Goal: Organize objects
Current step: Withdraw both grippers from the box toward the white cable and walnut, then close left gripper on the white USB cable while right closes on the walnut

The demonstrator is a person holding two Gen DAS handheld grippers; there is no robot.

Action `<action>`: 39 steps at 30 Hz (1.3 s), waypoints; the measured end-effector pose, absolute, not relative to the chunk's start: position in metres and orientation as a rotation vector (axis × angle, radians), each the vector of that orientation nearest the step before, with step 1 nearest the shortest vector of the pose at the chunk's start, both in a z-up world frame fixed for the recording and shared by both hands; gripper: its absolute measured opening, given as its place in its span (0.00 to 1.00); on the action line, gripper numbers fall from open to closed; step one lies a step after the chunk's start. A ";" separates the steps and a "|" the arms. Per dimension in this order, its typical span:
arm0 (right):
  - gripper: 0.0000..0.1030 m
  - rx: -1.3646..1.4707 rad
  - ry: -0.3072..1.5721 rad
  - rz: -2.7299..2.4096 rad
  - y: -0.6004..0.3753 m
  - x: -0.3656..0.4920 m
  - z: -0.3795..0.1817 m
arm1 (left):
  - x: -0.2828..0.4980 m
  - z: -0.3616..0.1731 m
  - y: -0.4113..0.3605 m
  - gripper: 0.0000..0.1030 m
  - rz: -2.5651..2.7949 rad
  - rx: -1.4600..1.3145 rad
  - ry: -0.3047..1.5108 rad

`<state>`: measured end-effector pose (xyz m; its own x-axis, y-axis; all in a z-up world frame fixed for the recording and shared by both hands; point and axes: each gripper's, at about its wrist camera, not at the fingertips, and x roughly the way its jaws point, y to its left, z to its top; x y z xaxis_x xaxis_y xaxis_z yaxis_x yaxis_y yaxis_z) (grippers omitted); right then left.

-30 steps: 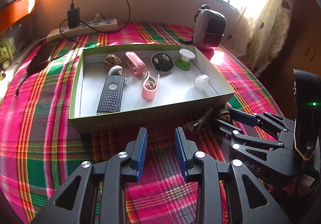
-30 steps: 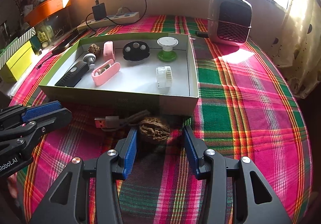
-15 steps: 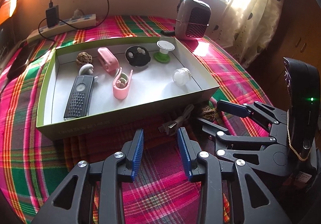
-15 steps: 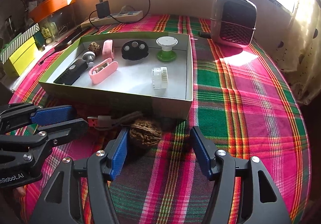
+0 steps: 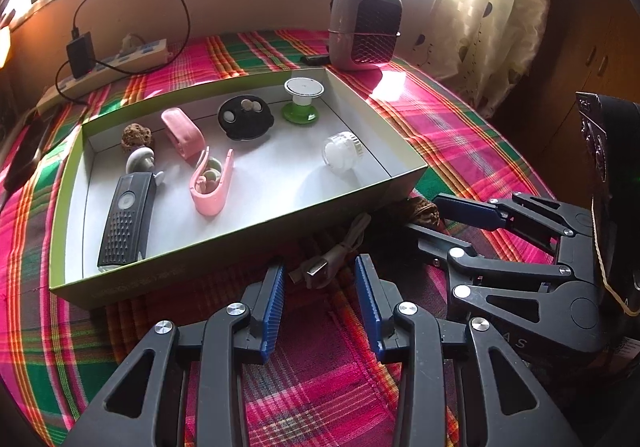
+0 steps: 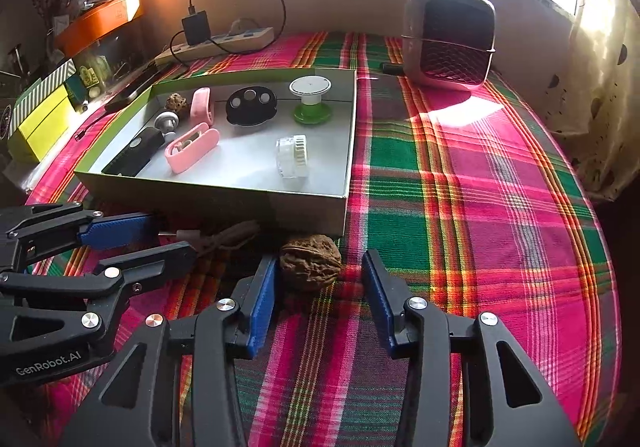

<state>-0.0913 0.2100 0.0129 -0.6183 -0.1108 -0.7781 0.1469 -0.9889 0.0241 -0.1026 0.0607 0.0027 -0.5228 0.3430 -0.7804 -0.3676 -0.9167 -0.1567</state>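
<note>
In the shallow green cardboard box (image 6: 348,151) most items sit sorted, while outside it closing right tongs (image 6: 318,303) straddle the wrinkled brown walnut (image 6: 310,261) and opening left tongs (image 5: 320,303) frame the beige USB cable (image 5: 336,251).

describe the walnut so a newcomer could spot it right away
Find the green-rimmed box on the plaid cloth. Just outside its near wall, between the right gripper fingers, sits the walnut. It is brown, wrinkled and round, unlike the pale USB cable beside it.

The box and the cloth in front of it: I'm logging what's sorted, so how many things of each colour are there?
In the box:
Pink: 2
Black: 2
Brown: 1
Green-and-white: 1
Clear: 1
Grey: 1
On the cloth:
Brown walnut: 1
Pale cable: 1
Total: 10
</note>
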 end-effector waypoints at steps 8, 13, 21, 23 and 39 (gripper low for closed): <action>0.32 1.292 0.043 -2.705 0.217 -0.091 0.014 | -0.107 0.000 0.067 0.32 2.437 -1.250 0.064; 0.32 1.291 0.054 -2.702 0.217 -0.089 0.014 | -0.105 0.000 0.074 0.33 2.418 -1.246 0.091; 0.32 1.293 0.042 -2.706 0.222 -0.088 0.013 | -0.099 0.001 0.088 0.32 2.365 -1.224 0.133; 0.32 1.294 0.042 -2.708 0.223 -0.088 0.013 | -0.100 0.001 0.091 0.32 2.373 -1.225 0.149; 0.32 1.297 0.040 -2.715 0.225 -0.088 0.013 | -0.102 -0.001 0.097 0.24 2.417 -1.209 0.224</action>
